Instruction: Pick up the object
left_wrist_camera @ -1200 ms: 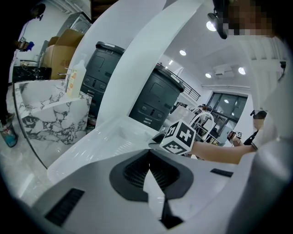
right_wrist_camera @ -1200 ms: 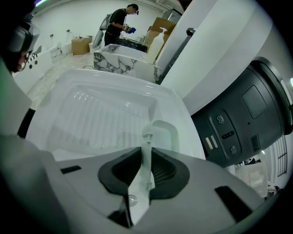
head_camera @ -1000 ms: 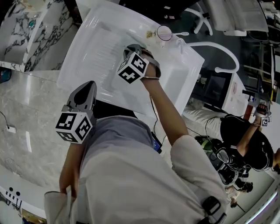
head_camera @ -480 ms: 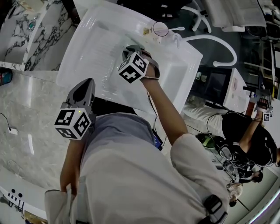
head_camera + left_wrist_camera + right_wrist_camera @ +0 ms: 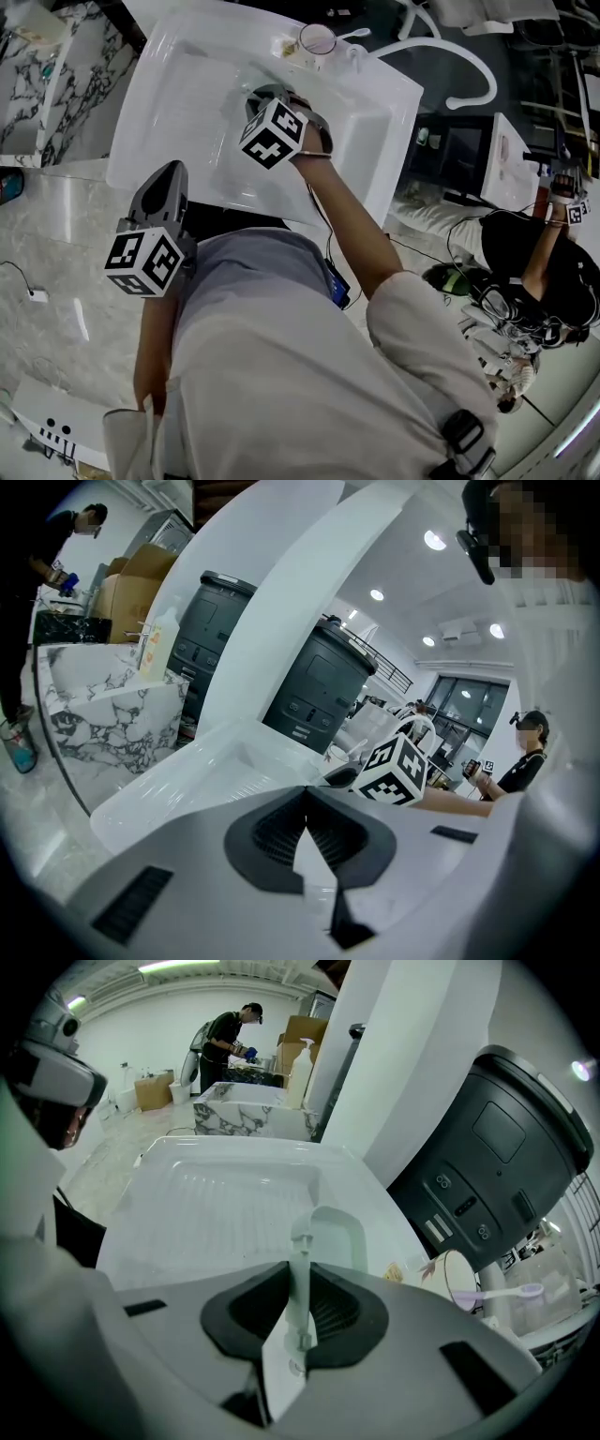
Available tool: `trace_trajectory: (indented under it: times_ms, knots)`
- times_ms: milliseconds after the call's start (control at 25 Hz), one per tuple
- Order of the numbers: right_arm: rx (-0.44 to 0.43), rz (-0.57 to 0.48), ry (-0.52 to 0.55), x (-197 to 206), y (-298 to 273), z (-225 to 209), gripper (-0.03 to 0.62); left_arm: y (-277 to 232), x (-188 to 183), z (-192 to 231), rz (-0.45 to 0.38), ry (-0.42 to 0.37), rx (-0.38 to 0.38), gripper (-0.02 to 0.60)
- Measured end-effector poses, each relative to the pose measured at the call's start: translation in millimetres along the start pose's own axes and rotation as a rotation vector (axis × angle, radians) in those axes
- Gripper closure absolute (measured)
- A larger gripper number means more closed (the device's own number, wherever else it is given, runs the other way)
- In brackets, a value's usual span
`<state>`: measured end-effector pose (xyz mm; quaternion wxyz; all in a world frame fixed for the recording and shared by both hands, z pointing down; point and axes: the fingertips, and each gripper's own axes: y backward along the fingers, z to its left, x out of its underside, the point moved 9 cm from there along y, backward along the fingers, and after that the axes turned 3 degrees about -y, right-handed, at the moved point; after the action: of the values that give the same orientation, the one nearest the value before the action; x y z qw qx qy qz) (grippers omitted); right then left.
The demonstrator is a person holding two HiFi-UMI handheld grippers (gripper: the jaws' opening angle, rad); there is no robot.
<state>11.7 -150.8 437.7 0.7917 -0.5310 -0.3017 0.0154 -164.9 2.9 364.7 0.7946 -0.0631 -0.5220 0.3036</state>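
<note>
White sink (image 5: 178,122): R tool (image 5: 298,1277) still clamps scoop (image 5: 334,1237), edged back from cup (image 5: 317,39); L tool (image 5: 306,795) shut.

Grey left hand-held gripper (image 5: 172,172) (checkered cube (image 5: 143,262))

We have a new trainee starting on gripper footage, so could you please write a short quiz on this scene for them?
1. True or false: the right gripper is closed on a thin white tool.
2. What is between the left gripper jaws? A) a cloth B) nothing, they are together C) a sponge
3. Fill in: the cup stands at the far edge of the white ____.

Key: 1 true; 2 B; 3 sink.
</note>
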Motion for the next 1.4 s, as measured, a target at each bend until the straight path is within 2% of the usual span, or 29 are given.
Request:
trace_trajectory:
  times_ms: [920, 1400]
  knots:
    - [-0.039, -0.09, -0.119, 16.4, 40.7, 1.6, 0.53, -11.6, 1.7, -16.4, 0.001, -0.036, -0.049, 0.581]
    - [-0.076, -0.152, -0.217, 24.1, 65.8, 17.3, 0.53, -10.1, 9.0, -15.8, 0.012, -0.037, -0.09, 0.581]
